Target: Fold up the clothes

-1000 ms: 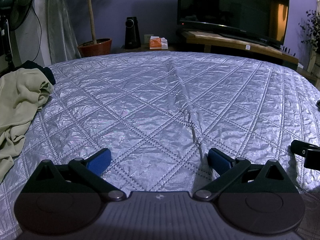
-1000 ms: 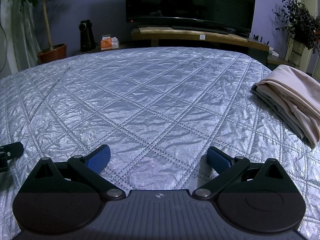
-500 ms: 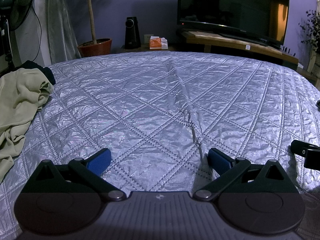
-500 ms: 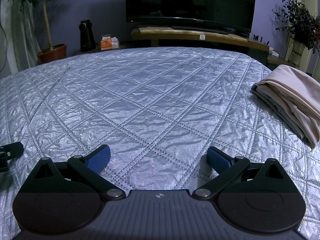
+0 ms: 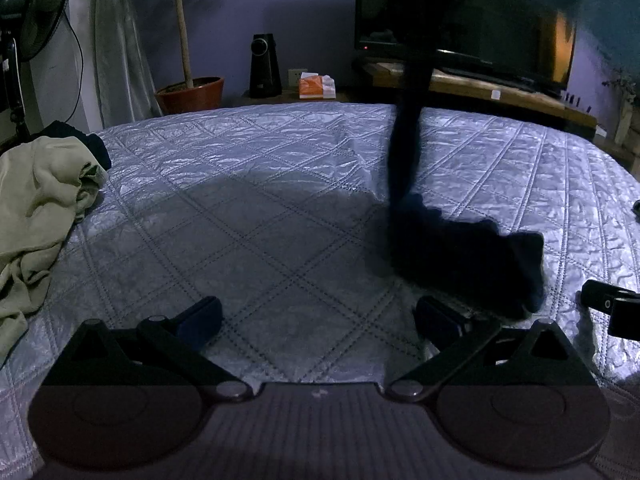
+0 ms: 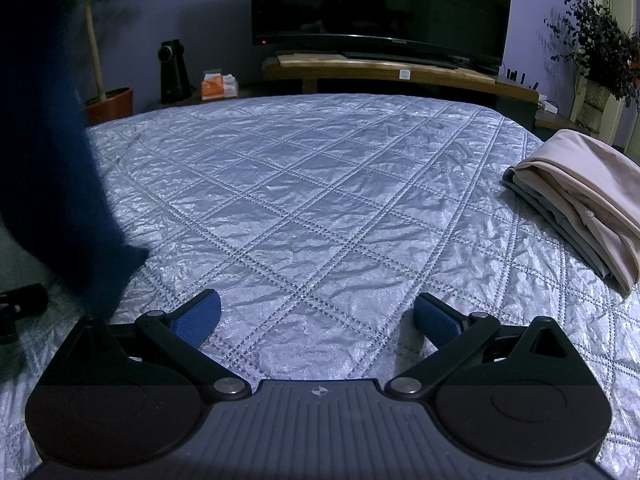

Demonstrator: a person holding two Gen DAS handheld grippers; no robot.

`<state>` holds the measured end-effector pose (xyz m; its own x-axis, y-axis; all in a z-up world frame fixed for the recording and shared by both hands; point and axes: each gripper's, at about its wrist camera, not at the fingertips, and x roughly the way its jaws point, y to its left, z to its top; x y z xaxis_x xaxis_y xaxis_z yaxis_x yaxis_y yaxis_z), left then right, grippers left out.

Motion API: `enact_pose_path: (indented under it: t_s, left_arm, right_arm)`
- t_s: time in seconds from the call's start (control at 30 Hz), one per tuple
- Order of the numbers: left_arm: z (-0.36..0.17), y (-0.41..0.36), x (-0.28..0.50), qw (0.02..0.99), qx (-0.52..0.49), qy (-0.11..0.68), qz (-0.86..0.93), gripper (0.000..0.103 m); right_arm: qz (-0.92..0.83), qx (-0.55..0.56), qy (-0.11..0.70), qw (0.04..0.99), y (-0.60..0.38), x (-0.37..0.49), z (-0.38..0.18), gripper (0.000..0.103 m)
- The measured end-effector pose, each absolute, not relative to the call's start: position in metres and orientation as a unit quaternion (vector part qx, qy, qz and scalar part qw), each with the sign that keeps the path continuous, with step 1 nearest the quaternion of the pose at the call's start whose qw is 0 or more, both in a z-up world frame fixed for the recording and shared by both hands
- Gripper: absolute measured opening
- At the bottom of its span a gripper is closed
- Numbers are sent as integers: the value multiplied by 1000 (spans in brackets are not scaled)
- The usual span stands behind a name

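Observation:
A dark navy garment (image 5: 460,256) hangs down from above and its lower end touches the silver quilted bed (image 5: 280,200), just ahead of my left gripper's right finger. It also fills the left edge of the right wrist view (image 6: 52,184). My left gripper (image 5: 318,318) is open and empty, low over the bed. My right gripper (image 6: 318,318) is open and empty too. A crumpled beige garment (image 5: 36,208) lies at the bed's left edge. A folded stack of pink and grey clothes (image 6: 580,208) lies at the right edge.
A TV (image 6: 380,4) on a wooden stand (image 6: 400,72), a speaker (image 5: 264,64), a tissue box (image 5: 316,86) and a potted plant (image 5: 188,92) stand beyond the bed. A fan (image 5: 32,20) stands at far left. The other gripper's tip (image 5: 608,304) shows at right.
A dark navy garment has dropped into view from above onto the bed between the two grippers, casting a shadow on the quilt. Both grippers have stayed still and open.

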<state>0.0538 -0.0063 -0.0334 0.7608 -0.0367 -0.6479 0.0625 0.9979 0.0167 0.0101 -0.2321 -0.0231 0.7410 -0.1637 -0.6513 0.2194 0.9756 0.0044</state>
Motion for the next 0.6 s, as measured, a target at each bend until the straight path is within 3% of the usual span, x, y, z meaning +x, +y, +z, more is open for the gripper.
enact_pose_path:
  t_s: [0.6]
  left_arm:
    - [-33,-6,53,938,18,345,-27,103]
  right_arm:
    - [-103,40,346,932,-232,10,-23,103]
